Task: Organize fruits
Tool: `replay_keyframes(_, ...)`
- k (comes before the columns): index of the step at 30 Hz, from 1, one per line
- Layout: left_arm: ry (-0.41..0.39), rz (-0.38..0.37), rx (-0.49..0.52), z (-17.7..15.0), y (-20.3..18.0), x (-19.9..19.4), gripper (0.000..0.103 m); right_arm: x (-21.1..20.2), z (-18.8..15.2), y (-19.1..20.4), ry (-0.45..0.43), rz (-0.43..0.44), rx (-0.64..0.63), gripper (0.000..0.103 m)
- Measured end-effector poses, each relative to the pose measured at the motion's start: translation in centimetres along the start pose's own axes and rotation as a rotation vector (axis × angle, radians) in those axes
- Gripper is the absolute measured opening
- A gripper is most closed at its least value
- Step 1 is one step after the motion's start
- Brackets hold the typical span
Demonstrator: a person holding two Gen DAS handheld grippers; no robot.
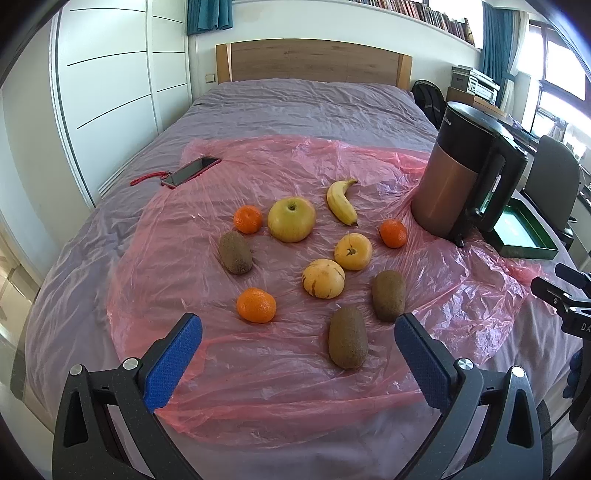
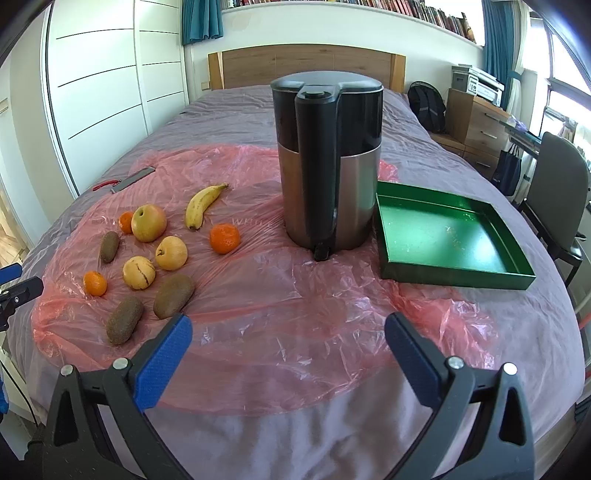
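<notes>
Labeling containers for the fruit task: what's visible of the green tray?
The shallow square green tray, glossy like metal or lacquered card, has low upright walls and a flat floor with a few pale specks. It holds no fruit and lies flat on the grey bedsheet, right of the black-and-copper kettle, its near-left corner at the pink plastic sheet.

Both tongs, left tongs and right tongs, are built of speckled black plastic arms, fitted with textured blue pads and silver screws.

Daylit bedroom: grey-covered bed, wooden headboard, white wardrobe, teal curtains.
</notes>
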State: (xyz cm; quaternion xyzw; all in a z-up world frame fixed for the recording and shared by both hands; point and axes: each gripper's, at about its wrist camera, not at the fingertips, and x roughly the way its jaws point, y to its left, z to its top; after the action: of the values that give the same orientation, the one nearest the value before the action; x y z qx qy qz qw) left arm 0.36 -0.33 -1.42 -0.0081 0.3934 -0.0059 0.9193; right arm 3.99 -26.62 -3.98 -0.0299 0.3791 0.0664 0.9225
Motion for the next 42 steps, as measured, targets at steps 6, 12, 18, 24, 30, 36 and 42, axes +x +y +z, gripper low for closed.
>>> replay_keyframes(6, 0.010, -0.007, 0.006, -0.1, -0.2, 0.2, 0.102, 0.2, -0.2, 0.3, 0.008, 0.002, -0.008, 0.103)
replay_keyframes(12, 0.012, 0.000, 0.005, -0.1, 0.1, 0.3, 0.102, 0.2, -0.2, 0.5, 0.008, 0.001, -0.006, 0.103)
replay_keyframes(18, 0.024, -0.005, 0.011, -0.3, 0.1, 0.6, 0.102, 0.3, -0.2, 0.5, 0.008, 0.000, 0.001, 0.103)
replay_keyframes(24, 0.034, -0.011, 0.013, -0.5, 0.2, 0.9, 0.102, 0.3, -0.2, 0.6, 0.010, 0.002, -0.004, 0.103)
replay_keyframes(30, 0.049, -0.019, 0.029, -0.7, 0.2, 1.2, 0.102, 0.4, -0.2, 0.8, 0.011, 0.007, -0.005, 0.103)
replay_keyframes(36, 0.051, -0.025, 0.031, -0.8, 0.2, 1.3, 0.102, 0.4, -0.3, 0.9, 0.012, 0.006, -0.006, 0.103)
replay_keyframes(42, 0.087, -0.038, 0.040, -1.3, 0.7, 1.8, 0.102, 0.8, -0.5, 1.3, 0.023, 0.016, -0.010, 0.103)
